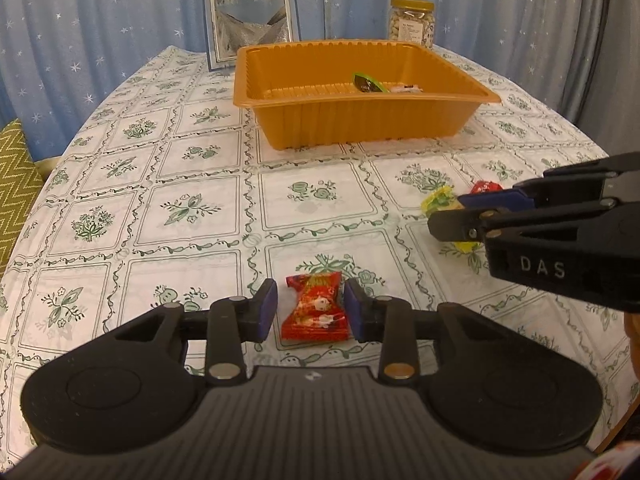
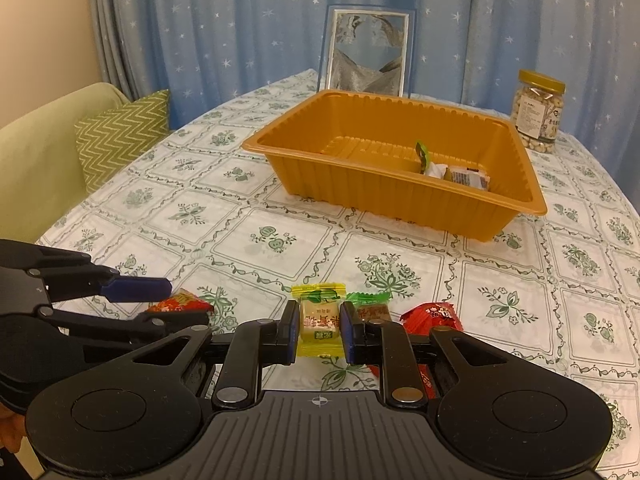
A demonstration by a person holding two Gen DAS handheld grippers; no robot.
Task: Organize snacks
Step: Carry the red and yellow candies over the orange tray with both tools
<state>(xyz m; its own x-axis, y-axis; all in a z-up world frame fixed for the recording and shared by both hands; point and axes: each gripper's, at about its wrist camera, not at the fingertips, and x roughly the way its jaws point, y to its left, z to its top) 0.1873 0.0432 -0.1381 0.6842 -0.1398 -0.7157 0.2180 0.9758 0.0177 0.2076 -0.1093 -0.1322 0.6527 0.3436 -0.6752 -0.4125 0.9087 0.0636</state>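
Two wrapped sweets are being taken near the front edge of the worktop (image 1: 120, 208), both well short of the orange tray (image 1: 360, 120) that sits toward the far edge. The left hand-held gripper (image 1: 310, 310) straddles a red sweet packet (image 1: 314, 308); the right pad touches the wrapper, while a narrow gap shows at the left pad, so a firm pinch is not confirmed. The right hand-held gripper (image 2: 319, 330) is closed on a yellow-wrapped sweet (image 2: 319, 322), pinched across its middle with the crimped ends left free.

These packets are judged light and small, with thin, crinkly film that slides easily and a firmer block inside. The block is the part to be gripped; the flat crimped ends would probably fold or slip. Little force should be needed, and nothing looks fragile.

Just beside the yellow one, toward the right edge, a green-wrapped sweet (image 2: 370, 308) lies touching or nearly touching the right finger, and a red packet (image 2: 432, 316) lies beyond it; either could be nudged on lifting. A few sweets (image 2: 456, 174) already rest in the tray's right end. A picture frame (image 1: 250, 14) and a jar of nuts (image 2: 538, 116) stand behind the tray, out of the path. The tray's near wall must be cleared, and the two tools are close together.
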